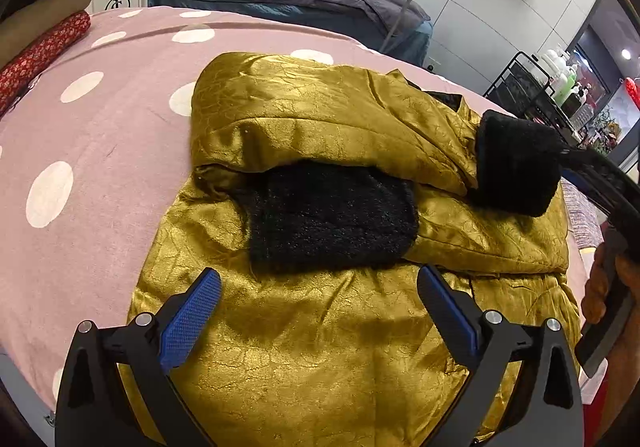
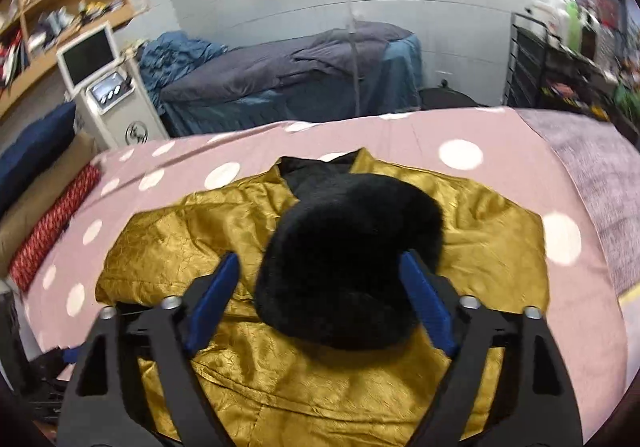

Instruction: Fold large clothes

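Here both grippers, left gripper [image 1: 320, 311] and right gripper [image 2: 320, 295], hover spread over the gold coat [image 1: 320, 347].

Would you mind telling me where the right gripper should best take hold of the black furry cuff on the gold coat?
Probably across the black furry cuff at its near rounded end, coming from the near side. It bulges up off the gold coat, and the open right gripper already straddles it, one finger either side. The left gripper hovers open.

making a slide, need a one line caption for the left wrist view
Open left tool hovers over a gold coat on a polka-dot bed cover, its black furry cuffs folded across.
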A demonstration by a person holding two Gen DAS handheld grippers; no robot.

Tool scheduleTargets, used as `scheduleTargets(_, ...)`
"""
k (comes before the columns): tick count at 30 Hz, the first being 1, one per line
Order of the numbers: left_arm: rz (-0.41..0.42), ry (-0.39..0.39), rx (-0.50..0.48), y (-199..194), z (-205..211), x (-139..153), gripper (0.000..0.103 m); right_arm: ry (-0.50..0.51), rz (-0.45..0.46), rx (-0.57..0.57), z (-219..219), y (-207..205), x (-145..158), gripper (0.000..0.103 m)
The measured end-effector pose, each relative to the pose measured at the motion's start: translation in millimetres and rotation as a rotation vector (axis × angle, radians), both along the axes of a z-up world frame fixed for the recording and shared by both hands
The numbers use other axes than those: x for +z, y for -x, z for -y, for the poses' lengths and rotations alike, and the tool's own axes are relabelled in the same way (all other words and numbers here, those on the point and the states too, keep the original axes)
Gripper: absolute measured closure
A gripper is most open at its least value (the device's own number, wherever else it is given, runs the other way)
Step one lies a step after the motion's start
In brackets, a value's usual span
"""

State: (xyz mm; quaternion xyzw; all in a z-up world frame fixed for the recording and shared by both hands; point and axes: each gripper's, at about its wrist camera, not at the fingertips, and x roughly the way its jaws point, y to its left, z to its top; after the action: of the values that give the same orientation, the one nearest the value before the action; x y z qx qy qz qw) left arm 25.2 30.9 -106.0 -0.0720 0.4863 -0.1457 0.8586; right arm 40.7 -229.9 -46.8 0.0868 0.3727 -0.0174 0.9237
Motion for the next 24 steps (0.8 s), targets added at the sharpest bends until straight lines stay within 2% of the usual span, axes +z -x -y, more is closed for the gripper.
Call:
scheduleTargets(3,-0.003,0.005,-0.012,1,5,-1,0.007,0.08,-0.077,-0.003,-9,-10,-13,0.091)
scheduleTargets(5,0.003,0.003,-0.021,2,7,0,0.007,0.056,-0.043,-0.031,-2,3,-12,0.091)
scheduleTargets(10,-0.003,0.004,-0.02,-1,3,-2,0.007,0.006,-0.033,-0.126,35,51,-21,0.093)
scheduleTargets(15,0.017,0.015,-0.025,-8,6,3,0.007,-0.164,-0.11,-0.124,65,70,-49,0.092)
scheduleTargets(17,0.031,0.015,-0.029,-10,9,7,0.007,-0.231,-0.106,-0.143,71,71,-54,0.089)
scheduleTargets(18,0.034,0.013,-0.031,-11,10,9,0.007,-0.272,-0.102,-0.162,75,72,-54,0.08)
scheduleTargets(19,0.039,0.011,-0.033,-12,12,11,0.007,-0.292,-0.097,-0.179,78,73,-53,0.064)
scheduleTargets(20,0.045,0.011,-0.035,-12,12,13,0.007,-0.302,-0.079,-0.207,80,75,-48,0.056)
scheduleTargets(21,0.052,0.004,-0.038,-13,13,15,0.007,-0.287,-0.052,-0.241,81,80,-41,0.043)
scheduleTargets(22,0.055,-0.004,-0.041,-14,15,16,0.007,-0.266,-0.025,-0.259,79,85,-34,0.04)
scheduleTargets(24,0.065,-0.016,-0.05,-20,19,19,0.007,-0.191,0.046,-0.261,71,91,-14,0.04)
